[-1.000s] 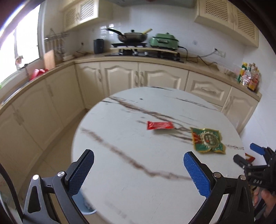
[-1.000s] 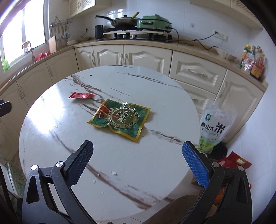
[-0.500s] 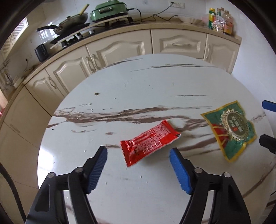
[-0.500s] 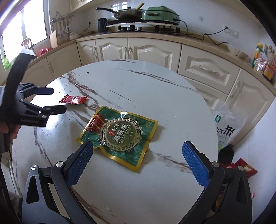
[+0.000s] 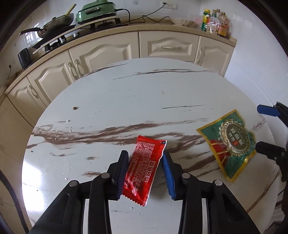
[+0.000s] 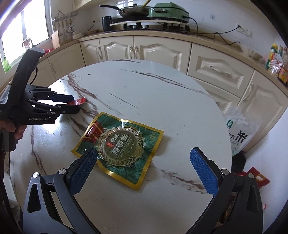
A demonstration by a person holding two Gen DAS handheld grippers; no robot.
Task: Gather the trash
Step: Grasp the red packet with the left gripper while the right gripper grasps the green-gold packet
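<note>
A red snack wrapper (image 5: pixel 144 165) lies flat on the round marble table (image 5: pixel 135 93). My left gripper (image 5: pixel 144 156) straddles it, and its jaws are closing, the blue pads just reaching the wrapper's long edges. The right wrist view shows that gripper (image 6: pixel 74 104) at the left, with the wrapper's end (image 6: pixel 78 101) poking out between its fingers. A green and gold foil packet (image 6: pixel 122 145) lies flat nearer the table's right side. My right gripper (image 6: pixel 144 153) hovers wide open over it, with the left pad above its corner. The packet (image 5: pixel 232 142) and the right gripper (image 5: pixel 259 126) also show in the left wrist view.
Cream cabinets curve behind the table, with a pan and a green cooker on the hob (image 6: pixel 149 10). Bottles (image 5: pixel 216 23) stand on the right of the counter. A rice bag (image 6: pixel 237 131) and red packaging (image 6: pixel 257 177) lie on the floor. A crumb (image 5: pixel 74 108) dots the tabletop.
My left gripper swept across the table, rolled, came down around the red wrapper and narrowed its jaws. The right gripper edged closer over the green packet and stayed open.
</note>
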